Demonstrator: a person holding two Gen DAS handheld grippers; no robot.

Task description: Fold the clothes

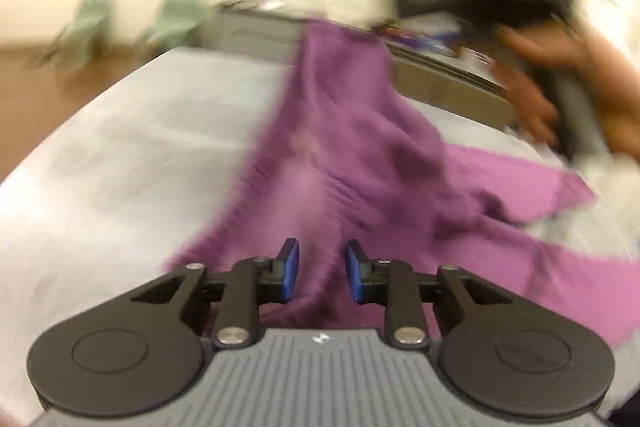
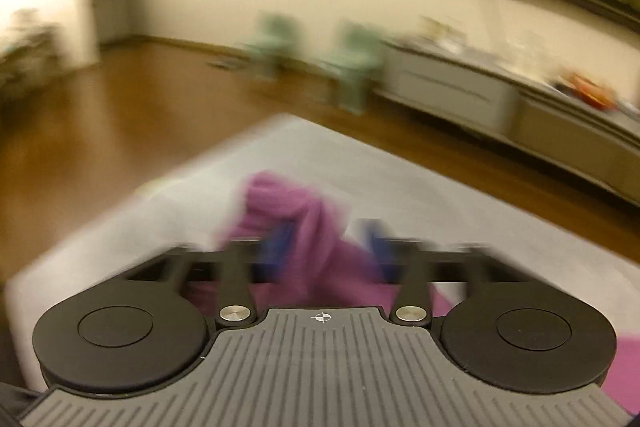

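Purple cloth [image 1: 352,163] bunches between the blue pads [image 1: 291,269] of the left gripper [image 1: 322,269], whose jaws stand apart with the fabric running through the gap, and from there the cloth stretches away in a rumpled band across the white-covered worktop [image 1: 120,155]. In the right wrist view the same cloth [image 2: 308,227] rises as a fold between the pads of the right gripper [image 2: 328,247], whose jaws seem to press on it, though blur makes that uncertain. Farther off, a hand [image 1: 532,95] holds a grey handle beyond the cloth, and green chairs [image 2: 352,63] and a low cabinet [image 2: 452,87] line the far wall.
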